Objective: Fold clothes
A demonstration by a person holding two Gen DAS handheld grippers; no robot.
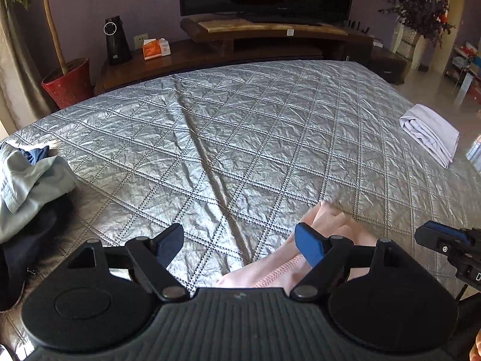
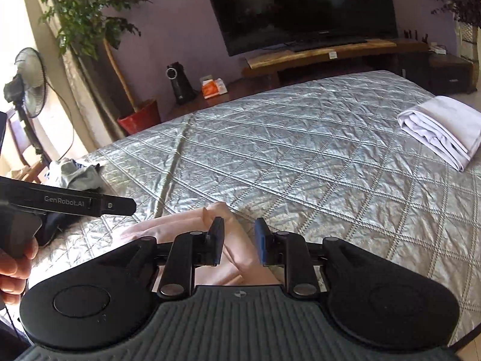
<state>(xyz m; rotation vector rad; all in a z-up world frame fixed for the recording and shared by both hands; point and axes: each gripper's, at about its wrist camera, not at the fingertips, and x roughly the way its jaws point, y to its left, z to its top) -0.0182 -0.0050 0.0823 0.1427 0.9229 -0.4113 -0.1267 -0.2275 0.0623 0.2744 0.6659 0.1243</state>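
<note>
Taking the silver quilted bedspread (image 1: 240,138) as the marker: at its left edge lies a crumpled heap of unfolded clothes (image 1: 27,186). Near its front edge the left gripper (image 1: 240,248) hangs with jaws spread wide, empty, the pink garment (image 1: 270,273) under its right finger. Just right, the right gripper (image 2: 239,240) stands partly parted over that same pink cloth, not pinching it. At the far right edge sits a folded white garment (image 1: 430,134)
</note>
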